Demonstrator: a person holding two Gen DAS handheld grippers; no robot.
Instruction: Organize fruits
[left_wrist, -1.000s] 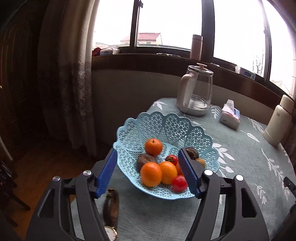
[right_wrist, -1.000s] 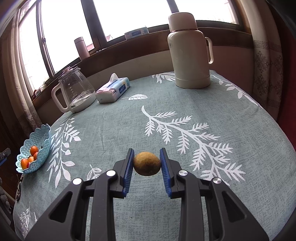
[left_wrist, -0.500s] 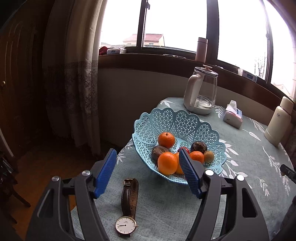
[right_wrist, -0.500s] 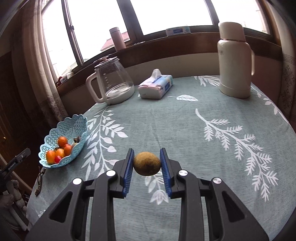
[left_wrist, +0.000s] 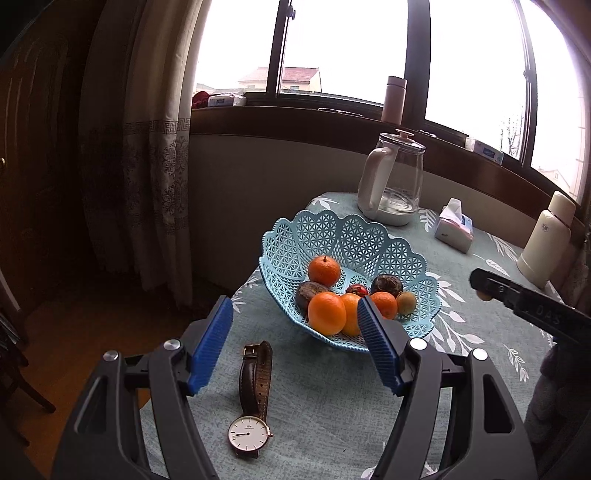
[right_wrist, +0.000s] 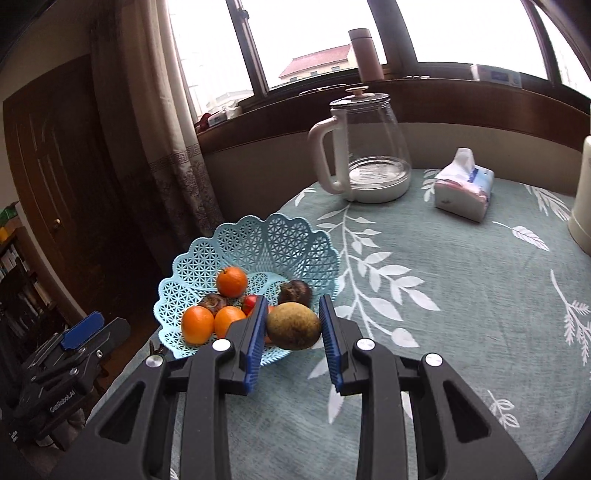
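On my left, the left gripper hung wide open and empty above the near edge of the table, its blue pads either side of a brown-strapped wristwatch that lay flat on the teal leaf-print tablecloth. I judged it best to keep that hand where it was, clear of the drop path.

Just beyond it sat the pale blue lattice plastic basket, near the table's edge, holding several oranges, two dark brown fruits and something small and red. The free room was at the back, on the window side; the front was crowded.

My right gripper was closed on a brownish-green oval kiwi, pinched across its middle between the blue pads and held in the air at the basket's near right rim, not yet over the bowl. The step in hand was to place it. To do that well, I reckoned I should carry it on past the rim, lower it close to the lattice in an open patch, then part the jaws gently, since a release from height could send it rolling onto the pile or tip the light basket.

Further right stood a glass kettle with a white handle and a tissue pack, well apart from the work.
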